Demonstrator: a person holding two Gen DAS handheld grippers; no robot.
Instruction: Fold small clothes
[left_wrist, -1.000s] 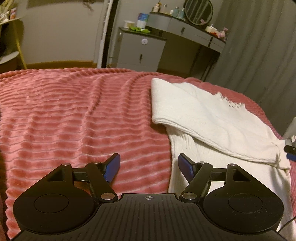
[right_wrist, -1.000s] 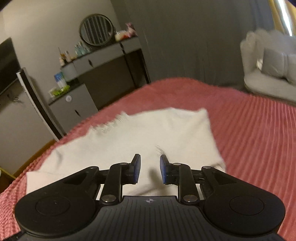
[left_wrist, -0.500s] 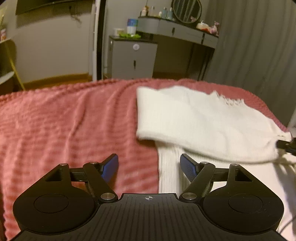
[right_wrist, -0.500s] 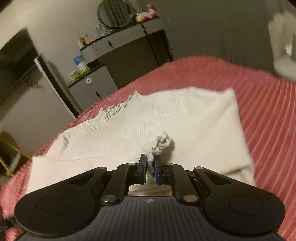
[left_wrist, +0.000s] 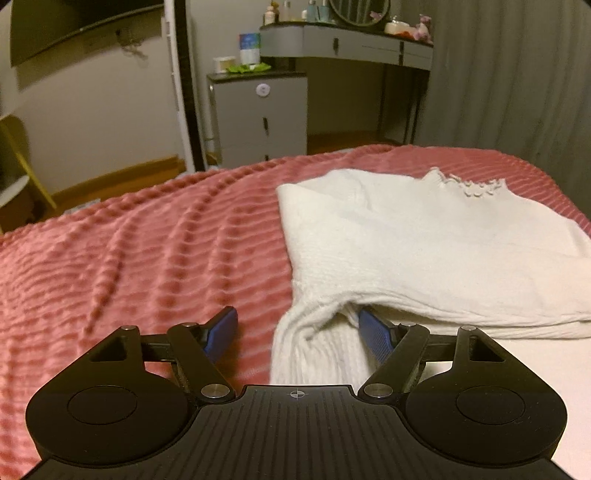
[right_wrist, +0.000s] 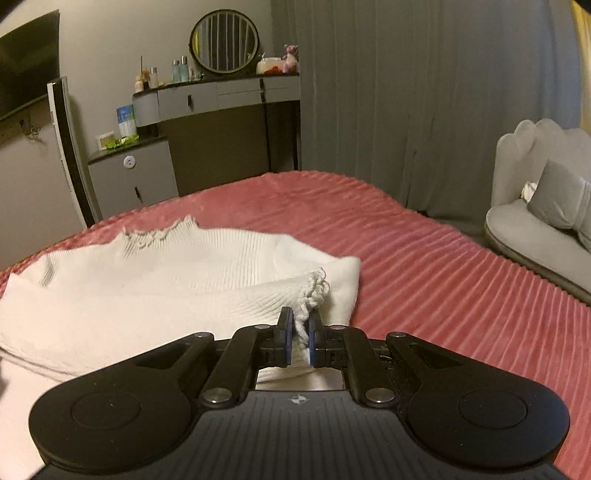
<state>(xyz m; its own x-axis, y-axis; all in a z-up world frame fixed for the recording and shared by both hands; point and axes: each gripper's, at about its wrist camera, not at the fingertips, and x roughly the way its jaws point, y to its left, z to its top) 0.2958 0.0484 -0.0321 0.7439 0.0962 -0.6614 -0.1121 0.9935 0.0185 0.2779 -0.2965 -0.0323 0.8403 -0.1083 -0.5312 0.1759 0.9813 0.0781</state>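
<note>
White ribbed sweater (left_wrist: 424, 236) on a pink ridged bedspread (left_wrist: 147, 258).

I count one white ribbed knit sweater (left_wrist: 424, 236) on one pink ribbed plush blanket (left_wrist: 147, 258). I have two black grippers with blue pads: my left gripper (left_wrist: 297, 328) and my right gripper (right_wrist: 300, 334). Behind, one round mirror (right_wrist: 224, 41), one grey dressing table (right_wrist: 221, 96), one grey cabinet (right_wrist: 135, 177), one pale armchair (right_wrist: 535, 221).
</note>
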